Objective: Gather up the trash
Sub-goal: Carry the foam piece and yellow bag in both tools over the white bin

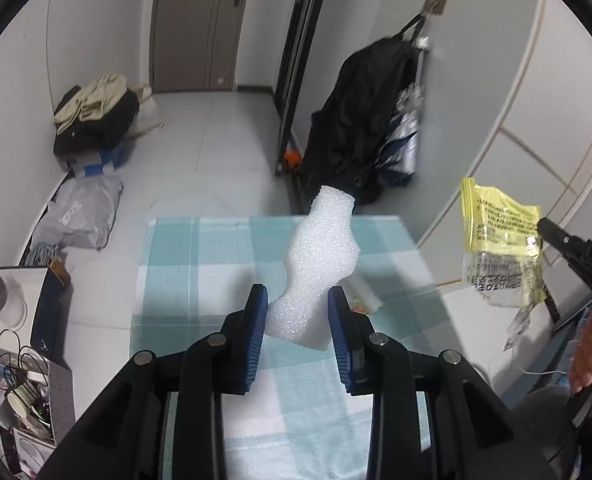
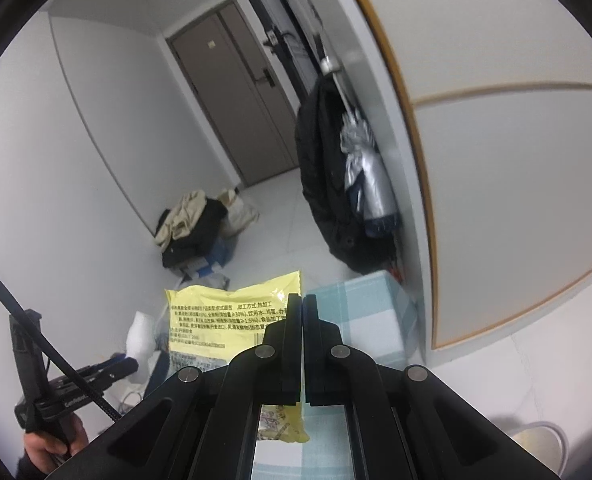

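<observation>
Table with blue-and-white checked cloth (image 1: 199, 256): directly below and ahead of the left gripper (image 1: 298, 320).
Black coat (image 1: 360, 120): hanging on the wall beyond the left gripper, ahead and to its right.
Yellow printed wrapper (image 2: 231, 312): pinched at its edge between the closed fingers of the right gripper (image 2: 303, 316), lifted off the table.
White foam piece (image 1: 316, 256): clamped at its lower end between the blue pads (image 1: 255, 328) of the left gripper, standing upward and forward.
</observation>
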